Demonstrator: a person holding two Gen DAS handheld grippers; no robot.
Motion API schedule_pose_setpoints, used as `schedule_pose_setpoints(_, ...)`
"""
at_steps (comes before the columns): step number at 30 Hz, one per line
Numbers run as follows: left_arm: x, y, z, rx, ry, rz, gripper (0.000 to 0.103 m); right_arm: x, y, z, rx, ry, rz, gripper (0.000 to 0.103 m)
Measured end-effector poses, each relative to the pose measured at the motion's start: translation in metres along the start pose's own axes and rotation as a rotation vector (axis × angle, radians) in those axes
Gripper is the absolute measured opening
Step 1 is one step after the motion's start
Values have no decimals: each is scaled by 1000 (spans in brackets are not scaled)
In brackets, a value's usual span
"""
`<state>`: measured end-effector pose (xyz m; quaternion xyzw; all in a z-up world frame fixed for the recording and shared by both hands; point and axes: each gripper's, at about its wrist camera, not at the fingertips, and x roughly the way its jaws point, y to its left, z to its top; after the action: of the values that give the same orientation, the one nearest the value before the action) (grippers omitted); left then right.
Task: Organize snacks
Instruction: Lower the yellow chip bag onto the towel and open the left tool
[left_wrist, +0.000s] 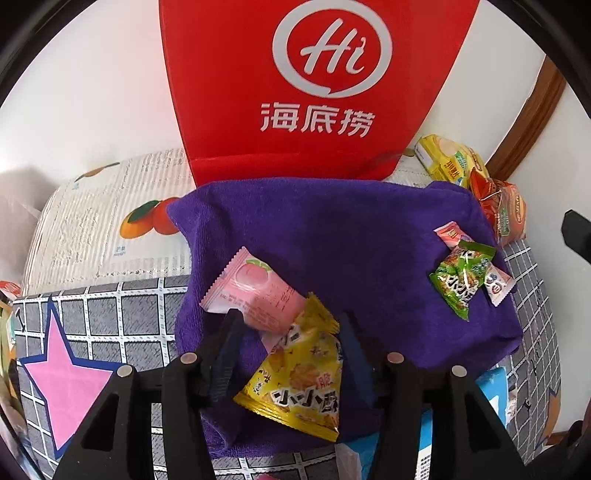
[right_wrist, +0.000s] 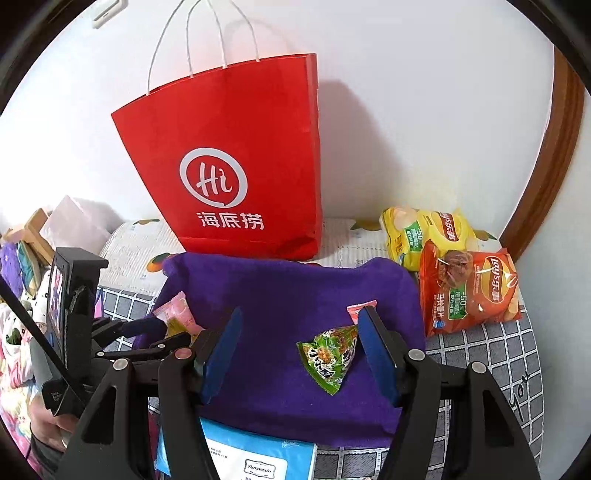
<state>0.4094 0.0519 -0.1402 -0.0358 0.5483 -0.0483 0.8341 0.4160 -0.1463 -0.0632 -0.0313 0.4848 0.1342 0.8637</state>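
A red paper bag (left_wrist: 314, 88) (right_wrist: 236, 177) stands upright at the back of a purple cloth (left_wrist: 351, 236) (right_wrist: 280, 295). My left gripper (left_wrist: 291, 332) is open around a yellow snack packet (left_wrist: 299, 380), with a pink peach packet (left_wrist: 255, 288) just beyond its left finger. It also shows in the right wrist view (right_wrist: 177, 312). My right gripper (right_wrist: 299, 332) is open over the cloth; a green snack packet (right_wrist: 332, 356) (left_wrist: 461, 277) lies between its fingers near the right finger. A small pink packet (right_wrist: 360, 308) lies behind that finger.
Yellow (right_wrist: 424, 232) and orange (right_wrist: 469, 291) Lay's chip bags lie at the right by a brown wooden frame (right_wrist: 554, 155). A blue-and-white packet (right_wrist: 240, 458) lies at the cloth's near edge. The grey grid table cover (left_wrist: 110, 325) has a pink star.
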Motion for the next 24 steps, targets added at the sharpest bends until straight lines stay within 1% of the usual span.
schedule_pose_setpoints(5, -13, 2, 1, -9, -41, -28, 52, -3, 2, 0, -8, -6, 0, 65)
schedule_pose_setpoints(7, -18, 2, 2, -7, -57, -39, 54, -5, 3, 0, -9, -11, 1, 65)
schedule_pose_setpoints(11, -26, 0, 2, 1, -83, -42, 54, -9, 5, 1, -15, -39, 16, 65)
schedule_pose_setpoints(17, -37, -2, 3, 3, -113, -54, 54, -14, 12, 0, -49, -64, -11, 65)
schedule_pose_setpoints(19, -41, -4, 2, 13, -126, -45, 54, -12, 13, -1, -36, -59, -18, 65)
schedule_pose_setpoints(22, -49, -7, 1, 23, -149, -50, 54, -18, 12, -4, -23, -60, -21, 61)
schedule_pose_setpoints(24, -54, -7, 1, 22, -166, -52, 54, -25, 9, -9, -12, -81, -35, 61)
